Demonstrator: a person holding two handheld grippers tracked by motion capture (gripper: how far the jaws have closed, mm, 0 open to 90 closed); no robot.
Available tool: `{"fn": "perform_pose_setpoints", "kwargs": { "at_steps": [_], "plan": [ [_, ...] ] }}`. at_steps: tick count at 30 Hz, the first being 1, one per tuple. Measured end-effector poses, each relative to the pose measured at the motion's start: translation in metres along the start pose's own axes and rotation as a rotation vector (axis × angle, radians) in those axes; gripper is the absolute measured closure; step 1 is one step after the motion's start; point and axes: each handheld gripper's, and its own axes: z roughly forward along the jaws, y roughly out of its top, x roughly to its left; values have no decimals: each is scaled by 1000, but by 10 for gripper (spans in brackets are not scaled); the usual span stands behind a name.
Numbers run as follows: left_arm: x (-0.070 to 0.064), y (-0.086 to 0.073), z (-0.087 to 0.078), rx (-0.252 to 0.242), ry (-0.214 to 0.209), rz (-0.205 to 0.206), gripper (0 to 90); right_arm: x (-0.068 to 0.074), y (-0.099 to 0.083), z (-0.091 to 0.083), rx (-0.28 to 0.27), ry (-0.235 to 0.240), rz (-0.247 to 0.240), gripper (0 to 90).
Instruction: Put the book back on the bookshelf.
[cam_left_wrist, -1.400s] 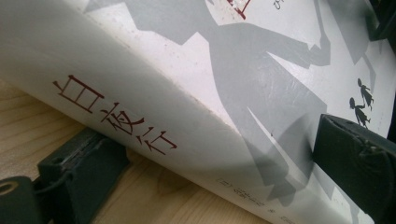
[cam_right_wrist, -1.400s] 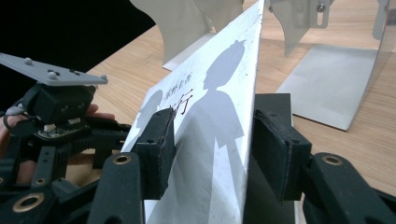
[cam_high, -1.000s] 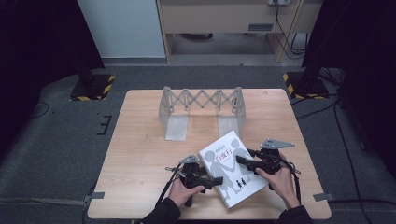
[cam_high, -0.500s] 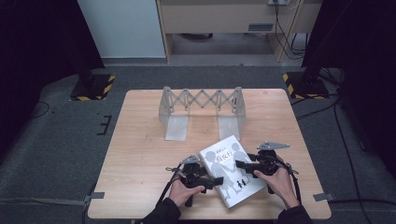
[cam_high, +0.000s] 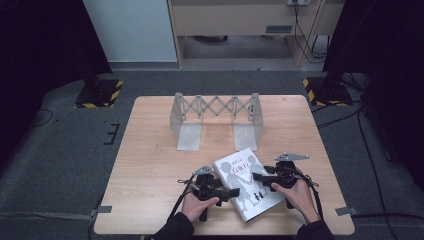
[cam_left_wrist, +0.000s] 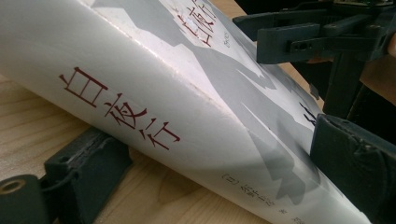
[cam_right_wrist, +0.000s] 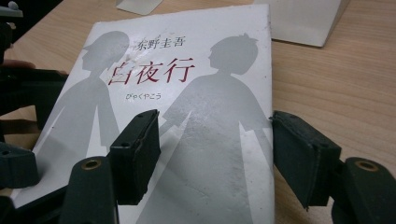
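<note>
A thick white book (cam_high: 247, 185) with grey silhouettes and red characters lies near the table's front edge. My left gripper (cam_high: 227, 192) holds it by the spine side. In the left gripper view one jaw sits under the spine of the book (cam_left_wrist: 187, 93) and the other presses on the cover, so the left gripper (cam_left_wrist: 219, 158) is shut on it. My right gripper (cam_high: 260, 179) stands open over the book's right edge. In the right gripper view, one jaw of the right gripper (cam_right_wrist: 217, 154) hovers over the cover of the book (cam_right_wrist: 201, 93) and the other is past its edge, above the wood.
A grey metal expanding book rack (cam_high: 215, 107) stands upright at the back middle of the wooden table (cam_high: 150, 150), its two flat feet pointing toward me. One foot (cam_right_wrist: 303, 18) lies just beyond the book. Bare wood lies left and right of the hands.
The right gripper has edged left over the book's right edge. The book and the left gripper have barely moved.
</note>
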Motion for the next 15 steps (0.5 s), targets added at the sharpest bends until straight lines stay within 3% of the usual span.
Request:
{"fn": "perform_pose_setpoints", "kwargs": {
  "at_steps": [9, 11, 15],
  "plan": [
    [2, 0, -1, -10, 0, -14, 73, 0, -2, 1, -13, 0, 48, 369],
    [2, 0, -1, -11, 3, -18, 91, 0, -2, -1, -34, 3, 76, 457],
    [3, 1, -2, -6, 7, -11, 108, 0, -2, -3, -44, 26, 77, 483]
  ]
}}
